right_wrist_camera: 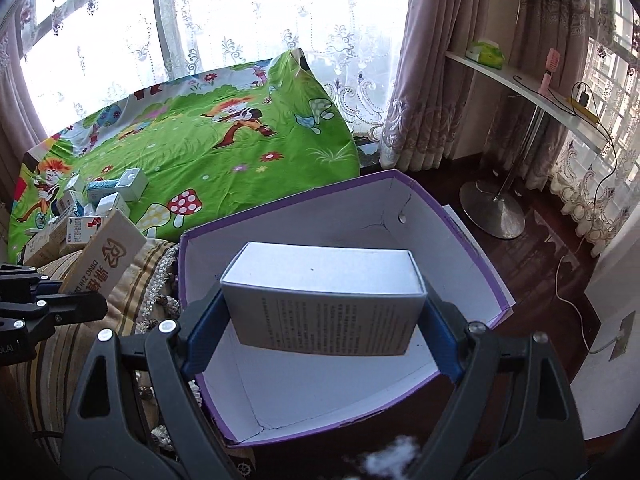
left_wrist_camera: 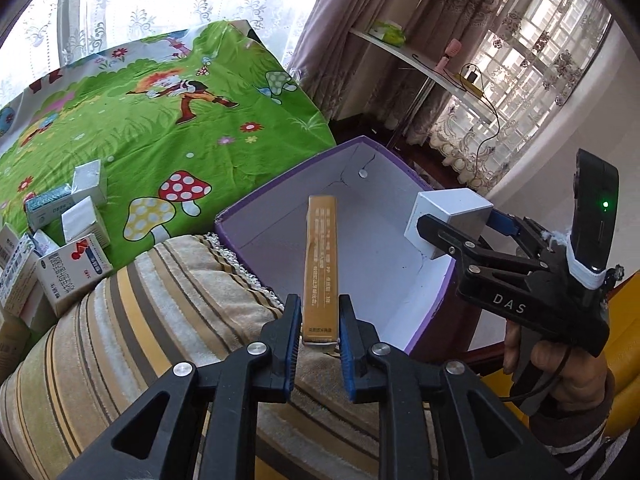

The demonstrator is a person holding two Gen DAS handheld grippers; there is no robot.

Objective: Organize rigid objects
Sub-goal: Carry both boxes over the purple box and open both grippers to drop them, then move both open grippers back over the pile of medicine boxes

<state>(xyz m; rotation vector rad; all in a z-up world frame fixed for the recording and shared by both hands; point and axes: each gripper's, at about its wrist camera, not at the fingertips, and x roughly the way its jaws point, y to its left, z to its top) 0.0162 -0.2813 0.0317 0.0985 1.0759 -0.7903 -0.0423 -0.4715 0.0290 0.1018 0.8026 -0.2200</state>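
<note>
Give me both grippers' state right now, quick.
Left gripper: jaws either side of the tan box; firm grip cannot be told.
Right gripper: shut on the white box, over the purple bin.

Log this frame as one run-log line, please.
left gripper: holds tan flat box | right gripper: holds white box above purple bin | bin: empty | more boxes: on green sheet

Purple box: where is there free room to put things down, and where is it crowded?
The purple box is empty: its whole white floor between the four walls is free. The green cloth is bare from the box to the small cartons, which crowd its left edge.
</note>
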